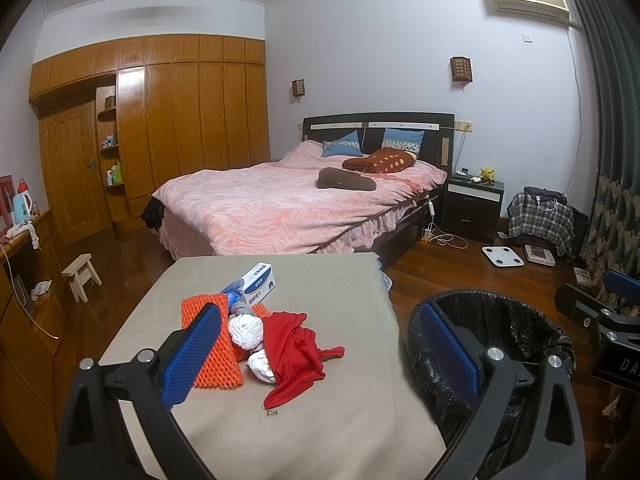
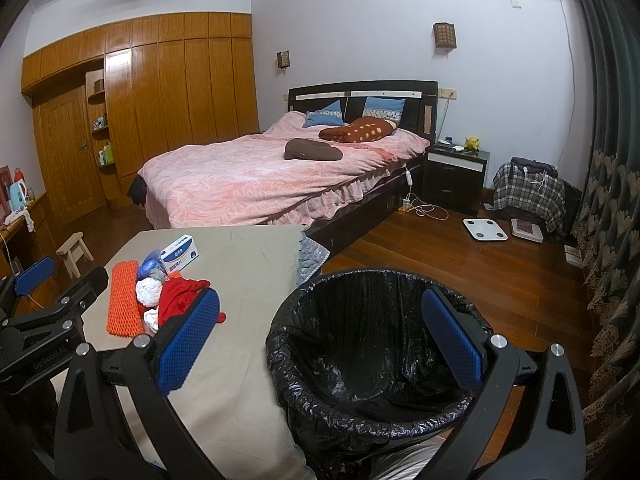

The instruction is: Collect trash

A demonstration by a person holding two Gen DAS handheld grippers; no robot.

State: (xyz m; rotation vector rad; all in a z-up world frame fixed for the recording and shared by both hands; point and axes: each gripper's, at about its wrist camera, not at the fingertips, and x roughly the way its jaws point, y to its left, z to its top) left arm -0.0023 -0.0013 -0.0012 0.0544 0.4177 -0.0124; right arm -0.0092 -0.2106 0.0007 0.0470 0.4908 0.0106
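Note:
A pile of trash lies on the beige-covered table [image 1: 320,408]: an orange foam net [image 1: 208,352], crumpled white paper [image 1: 246,330], a red cloth [image 1: 294,354], blue plastic [image 1: 232,292] and a white-and-blue box [image 1: 260,282]. The pile also shows in the right wrist view, with the orange net [image 2: 122,304] and red cloth [image 2: 176,298]. A bin with a black liner [image 2: 372,352] stands right of the table; it also shows in the left wrist view [image 1: 496,332]. My left gripper [image 1: 320,356] is open and empty above the pile. My right gripper [image 2: 320,344] is open and empty over the bin's rim.
A bed with a pink cover [image 1: 288,204] stands beyond the table. A wooden wardrobe [image 1: 180,120] lines the left wall. A small stool [image 1: 82,276], a nightstand [image 1: 474,204], a white scale [image 1: 502,256] and a plaid-covered heap [image 1: 540,216] sit on the wood floor.

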